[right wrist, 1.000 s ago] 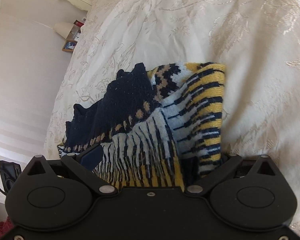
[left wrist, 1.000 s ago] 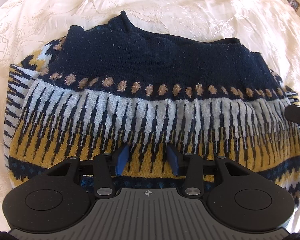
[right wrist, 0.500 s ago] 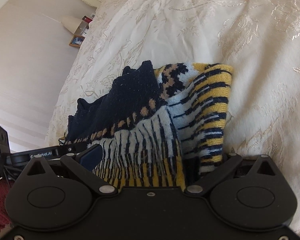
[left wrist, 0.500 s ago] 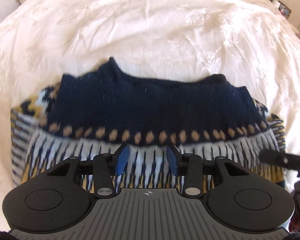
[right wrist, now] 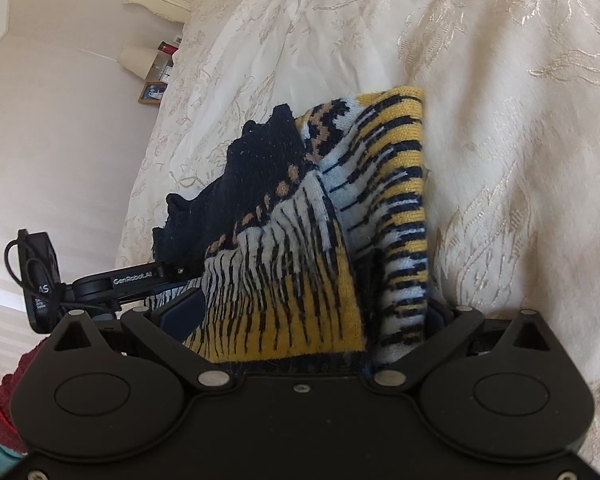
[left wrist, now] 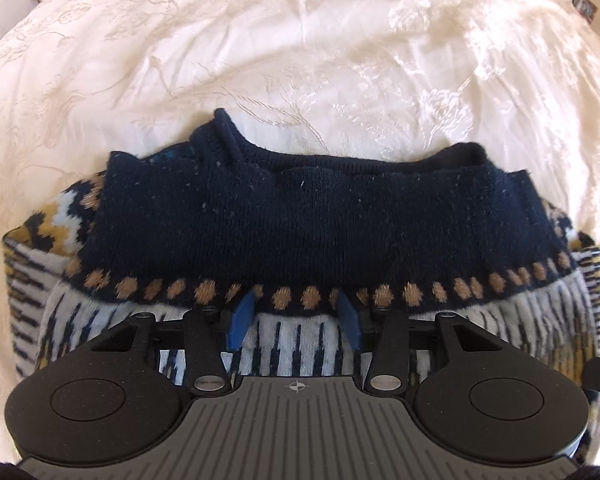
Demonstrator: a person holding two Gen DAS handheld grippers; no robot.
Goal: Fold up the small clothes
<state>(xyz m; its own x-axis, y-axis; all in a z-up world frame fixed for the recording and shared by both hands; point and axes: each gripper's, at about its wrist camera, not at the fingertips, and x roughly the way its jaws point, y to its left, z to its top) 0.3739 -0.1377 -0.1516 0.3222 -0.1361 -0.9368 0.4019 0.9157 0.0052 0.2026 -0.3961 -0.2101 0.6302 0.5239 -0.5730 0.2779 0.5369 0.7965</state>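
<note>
Lying folded on a cream embroidered bedspread (left wrist: pixel 300 60): a knitted sweater in navy, white and mustard-yellow bands (left wrist: pixel 300 220), navy collar band farthest from the left wrist camera, a row of tan dots below it, then white-and-navy stripes nearest the tool. Hovering over the near striped edge, the left gripper (left wrist: pixel 296 320), blue pads (left wrist: pixel 240 318) spread apart with striped knit showing in the gap; touching the cloth or not, cannot tell. Seen from the right wrist camera, a bunched side edge of the same sweater (right wrist: pixel 300 272) sitting between the fingers of the right gripper (right wrist: pixel 304 320), jaws set wide with one blue pad (right wrist: pixel 184 308) against the left of the fold; pinched or merely straddled, cannot tell. Off to the left in that view, the black body of the other tool (right wrist: pixel 112 280) at the sweater's far side, and a red knitted sleeve (right wrist: pixel 8 404) at the lower corner. Beyond the bed, a small lamp with a cream shade (right wrist: pixel 134 60) and a framed picture (right wrist: pixel 152 93) against a pale wall.
</note>
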